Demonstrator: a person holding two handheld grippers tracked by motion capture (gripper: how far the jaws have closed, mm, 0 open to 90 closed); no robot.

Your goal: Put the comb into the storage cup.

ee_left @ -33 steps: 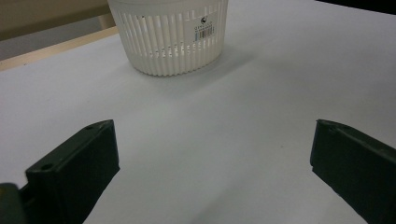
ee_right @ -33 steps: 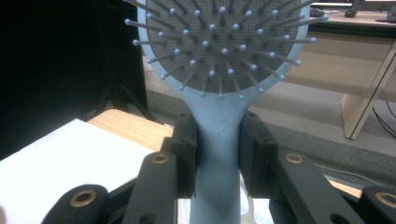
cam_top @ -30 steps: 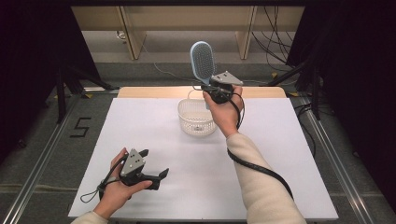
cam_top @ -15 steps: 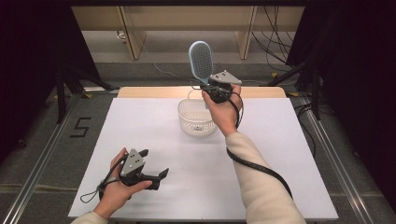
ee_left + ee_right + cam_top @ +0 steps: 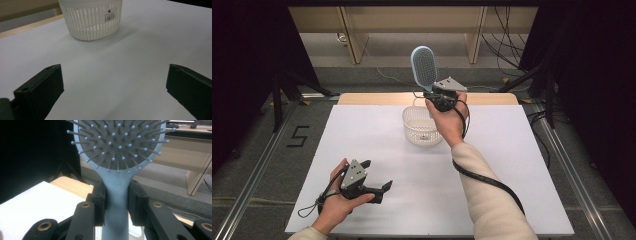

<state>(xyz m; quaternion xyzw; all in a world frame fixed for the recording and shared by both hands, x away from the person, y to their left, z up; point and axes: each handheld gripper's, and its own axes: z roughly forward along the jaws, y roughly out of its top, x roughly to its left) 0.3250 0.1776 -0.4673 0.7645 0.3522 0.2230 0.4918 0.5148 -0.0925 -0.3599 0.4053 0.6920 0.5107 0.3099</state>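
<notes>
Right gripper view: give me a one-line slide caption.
Right gripper shut on the neck of a pale blue hairbrush, bristles facing the camera, raised over the white table.

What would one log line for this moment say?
right tongs: shut on brush, above basket | left tongs: open, low over table

In your right gripper view, the top of the pale blue plastic paddle hairbrush runs off the upper edge, and its handle's lower end is hidden between the jaws. In your left gripper view, the white slotted plastic basket is cut off at the top, so you cannot see its rim or inside; its barcode label is too small to read.
</notes>
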